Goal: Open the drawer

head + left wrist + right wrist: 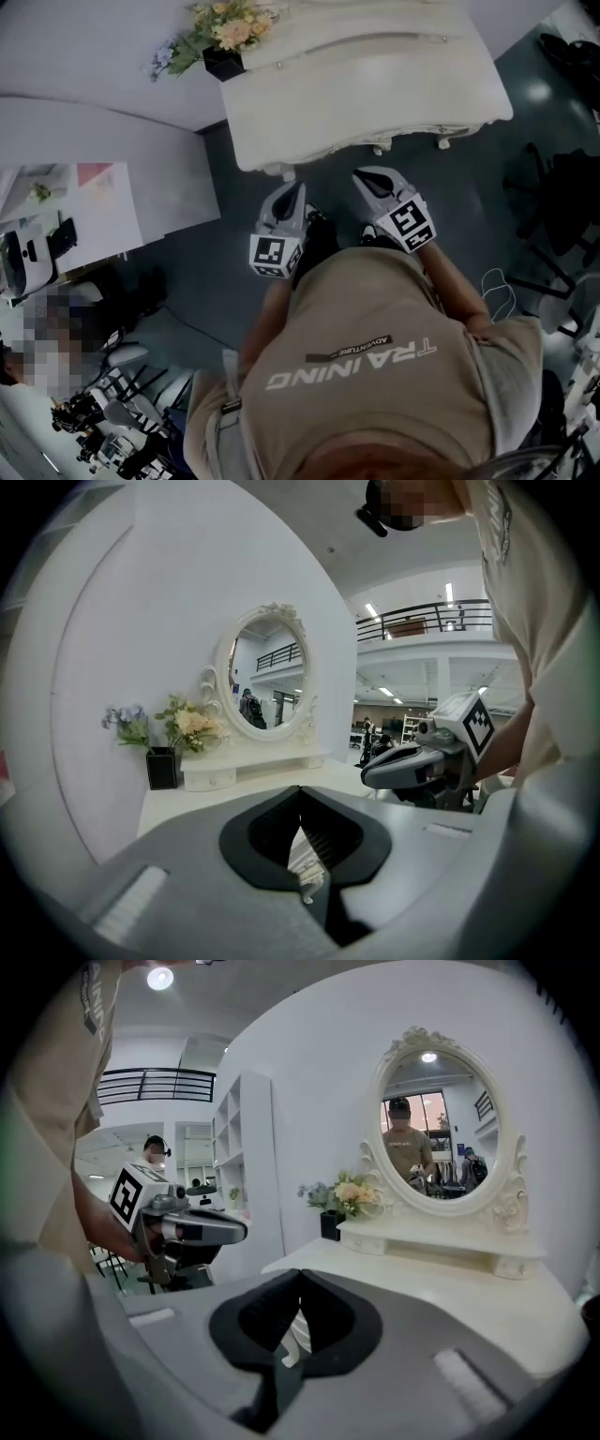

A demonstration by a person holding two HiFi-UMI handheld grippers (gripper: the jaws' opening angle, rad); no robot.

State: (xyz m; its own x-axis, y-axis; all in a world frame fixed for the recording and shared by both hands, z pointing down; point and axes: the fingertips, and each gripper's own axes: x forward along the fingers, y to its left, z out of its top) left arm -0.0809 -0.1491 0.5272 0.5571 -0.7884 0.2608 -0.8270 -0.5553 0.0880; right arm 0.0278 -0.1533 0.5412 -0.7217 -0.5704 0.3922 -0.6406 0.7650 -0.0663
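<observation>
Straight ahead of me the white desk [356,84] lies broadside. Its drawer sits under the near edge, I judge, where two knobs [380,148] poke out. My right gripper [362,175], fingers pressed together, is nearer them; my left gripper [299,187], fingers likewise together, hangs just beside. Only open floor [225,253] lies between.

Head view looks steeply down; both gripper views face forward from nearby, sharing the vanity table [450,1283] and mirror [433,1133].
</observation>
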